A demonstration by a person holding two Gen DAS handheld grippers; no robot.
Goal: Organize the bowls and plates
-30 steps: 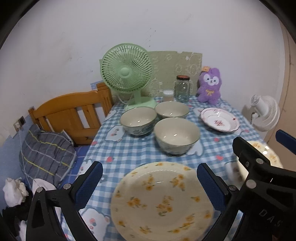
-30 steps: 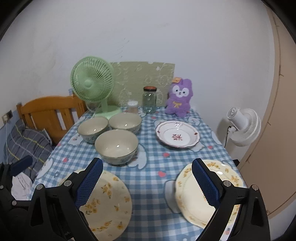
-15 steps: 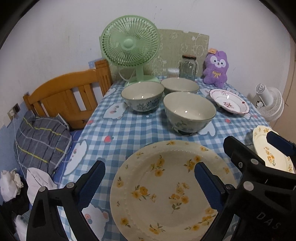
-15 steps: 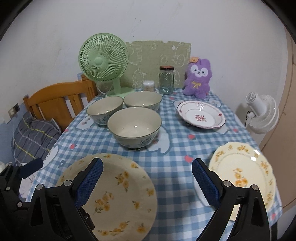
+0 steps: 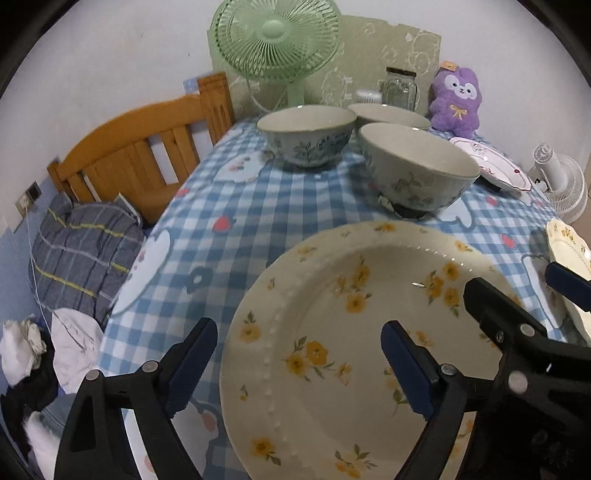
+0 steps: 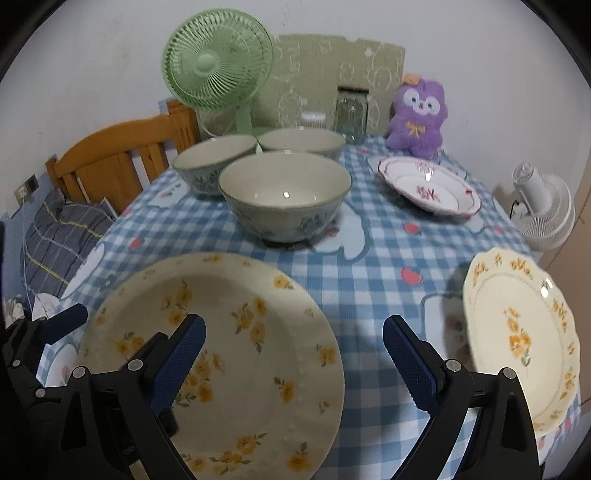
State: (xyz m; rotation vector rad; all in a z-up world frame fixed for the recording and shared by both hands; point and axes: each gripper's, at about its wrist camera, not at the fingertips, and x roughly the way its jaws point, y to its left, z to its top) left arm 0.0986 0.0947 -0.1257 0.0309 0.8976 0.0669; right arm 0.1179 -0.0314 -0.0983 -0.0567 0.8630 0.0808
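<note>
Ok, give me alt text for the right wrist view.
The open right gripper hovers over a blue checked tablecloth, flanked by two yellow-flowered plates. Behind: three bowls, a red-patterned plate.

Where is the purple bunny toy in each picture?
Left wrist view: the purple bunny toy sits at the top right, at the far end of the table, right of the glass jar.
Right wrist view: it sits top right of middle, again just right of the glass jar.
Shared landmark: the green fan, standing left of the jar in both.
</note>
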